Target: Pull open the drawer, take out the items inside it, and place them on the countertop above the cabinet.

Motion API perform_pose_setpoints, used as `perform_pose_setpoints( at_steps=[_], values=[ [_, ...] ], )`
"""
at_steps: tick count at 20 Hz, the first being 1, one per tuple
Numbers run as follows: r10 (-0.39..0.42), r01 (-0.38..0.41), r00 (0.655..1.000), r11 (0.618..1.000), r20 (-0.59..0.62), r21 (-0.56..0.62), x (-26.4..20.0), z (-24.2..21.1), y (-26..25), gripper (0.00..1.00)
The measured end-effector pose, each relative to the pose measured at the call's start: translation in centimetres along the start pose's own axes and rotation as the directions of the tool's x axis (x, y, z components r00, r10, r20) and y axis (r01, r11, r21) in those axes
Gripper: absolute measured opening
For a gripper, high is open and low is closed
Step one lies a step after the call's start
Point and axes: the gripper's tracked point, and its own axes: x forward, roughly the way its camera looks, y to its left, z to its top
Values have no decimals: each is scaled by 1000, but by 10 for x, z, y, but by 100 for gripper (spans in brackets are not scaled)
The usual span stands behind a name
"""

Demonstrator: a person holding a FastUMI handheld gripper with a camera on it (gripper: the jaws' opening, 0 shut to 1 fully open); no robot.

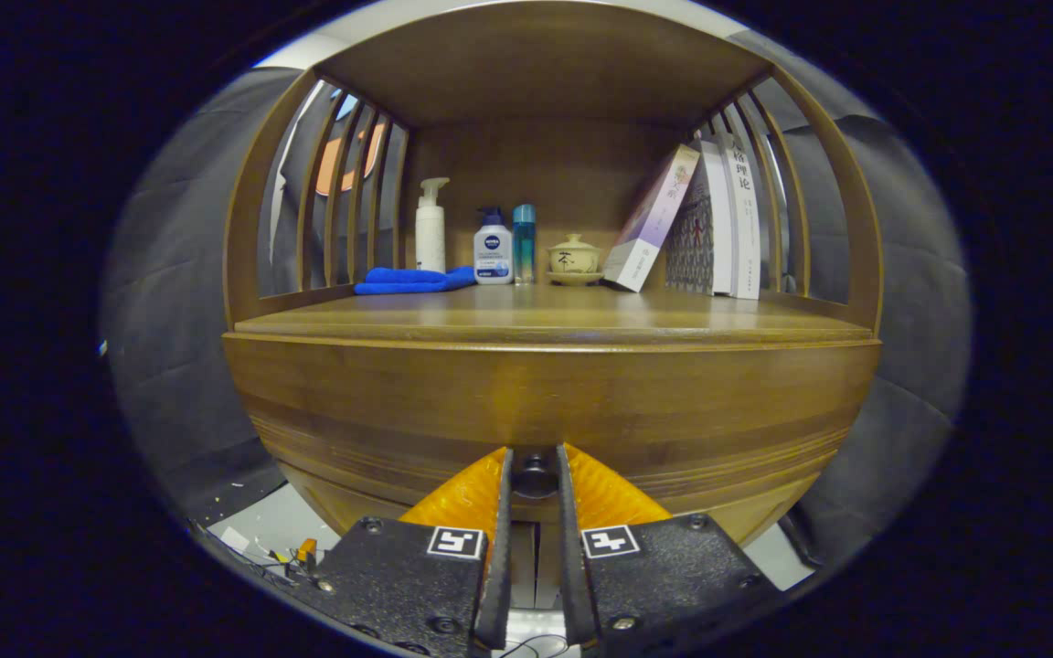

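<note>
The claw (536, 475) has its two fingers closed on the dark drawer knob (536, 473). The drawer front (545, 411) looks not pulled out yet. Above the knob, the surface (536, 320) waits; all items remain inside, unseen.

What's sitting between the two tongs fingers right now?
In the gripper view, the dark round drawer knob sits between the tongs fingers, which close in on either side of it. Full contact cannot be told.
</note>
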Motion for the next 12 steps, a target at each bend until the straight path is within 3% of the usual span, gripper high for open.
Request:
perform_pose_setpoints(
  at_steps=[6,12],
  values=[
    [2,-2,1000,1000,7,-14,-5,-5,-4,24],
    [11,-11,1000,1000,11,-15,-56,-18,-3,24]
  ],
)
